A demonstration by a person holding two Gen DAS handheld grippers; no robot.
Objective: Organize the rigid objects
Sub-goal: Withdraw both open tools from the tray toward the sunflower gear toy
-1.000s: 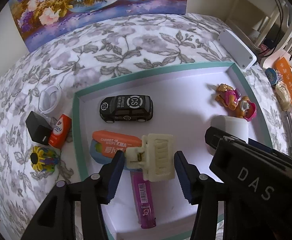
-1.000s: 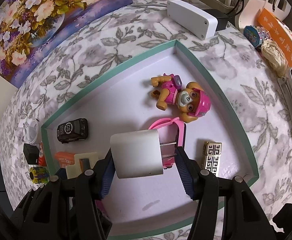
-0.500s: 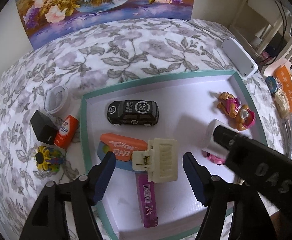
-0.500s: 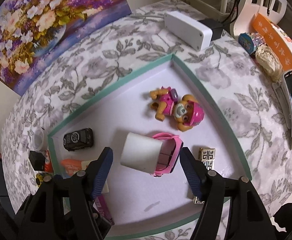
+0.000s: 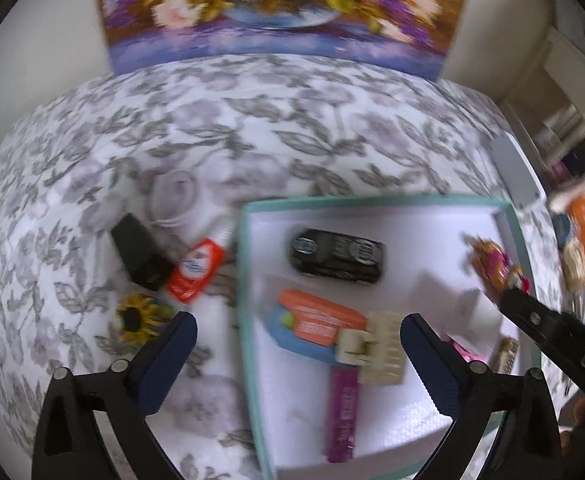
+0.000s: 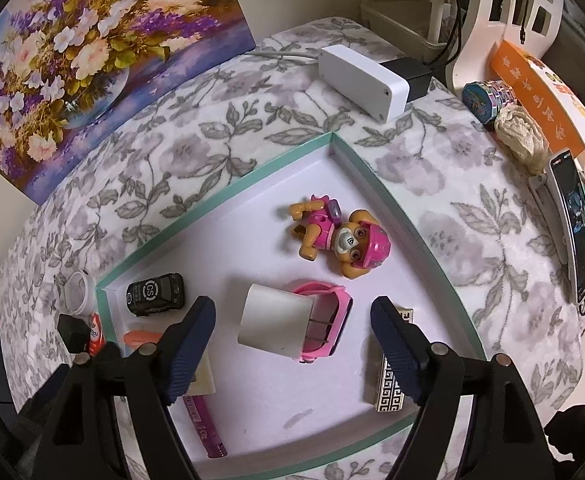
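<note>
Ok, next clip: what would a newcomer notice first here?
Probably the teal-rimmed tray on the floral cloth, with the pink pup figure lying near its far corner. Next, the white cylinder resting against a pink toy, between the open right gripper fingers.

My left gripper (image 5: 298,354) is made of black plastic, and its two fingers (image 5: 168,360) have dark blue pads with tiny bumpy ridges and small round silver screws near the joints. My right gripper (image 6: 292,344) looks just the same, black with blue ridged fingers (image 6: 190,344) and shiny screws. On its black side, seen from the left camera, I can read white letters, "DAS".
</note>
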